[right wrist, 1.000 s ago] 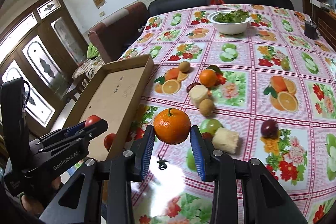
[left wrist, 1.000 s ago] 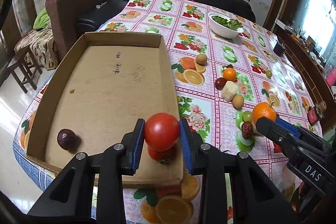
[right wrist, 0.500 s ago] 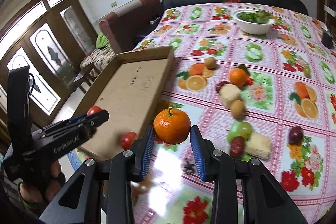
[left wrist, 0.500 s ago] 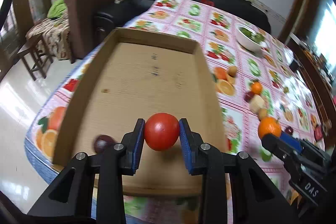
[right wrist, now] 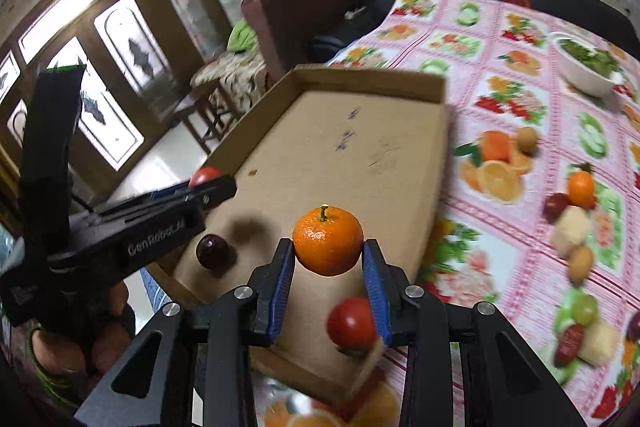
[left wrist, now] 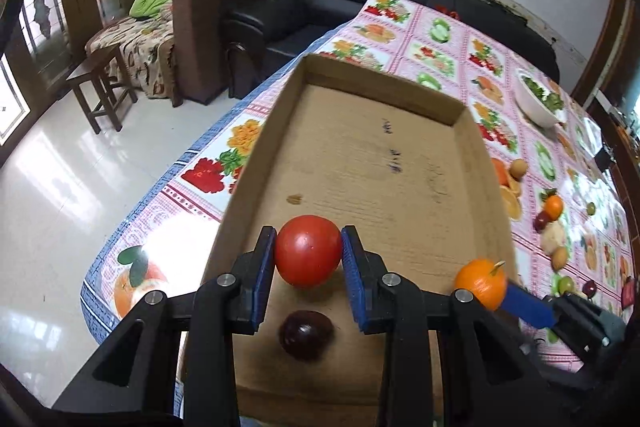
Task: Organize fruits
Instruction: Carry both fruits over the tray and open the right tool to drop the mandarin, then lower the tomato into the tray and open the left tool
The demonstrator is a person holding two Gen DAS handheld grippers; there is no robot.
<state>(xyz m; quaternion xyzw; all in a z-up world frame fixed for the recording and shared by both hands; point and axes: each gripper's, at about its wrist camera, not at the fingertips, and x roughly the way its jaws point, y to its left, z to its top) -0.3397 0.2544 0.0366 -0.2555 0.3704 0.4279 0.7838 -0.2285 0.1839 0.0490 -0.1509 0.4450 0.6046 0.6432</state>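
My left gripper [left wrist: 308, 255] is shut on a red tomato [left wrist: 308, 251] and holds it above the near end of a shallow cardboard tray [left wrist: 384, 163]. Below it a dark plum [left wrist: 306, 334] lies on the tray floor. My right gripper [right wrist: 328, 263] is shut on an orange mandarin [right wrist: 328, 241] over the tray's near right part; in the left wrist view that mandarin [left wrist: 480, 283] shows at the tray's right wall. A second tomato [right wrist: 352, 321] rests in the tray's near right corner, and the plum [right wrist: 212, 251] lies left of it.
More fruit lies on the fruit-print tablecloth [right wrist: 520, 75] right of the tray: a small orange [right wrist: 581, 189], a kiwi [right wrist: 527, 138], pale peeled pieces [right wrist: 572, 229], a green apple [right wrist: 582, 307]. A white bowl of greens [right wrist: 586, 67] stands far right. The table edge and floor [left wrist: 60, 211] lie left.
Both grippers have swung left over the tray, each keeping its fruit. The tomato is past the near wall and above the plum; the mandarin has come from the tablecloth to over the tray.
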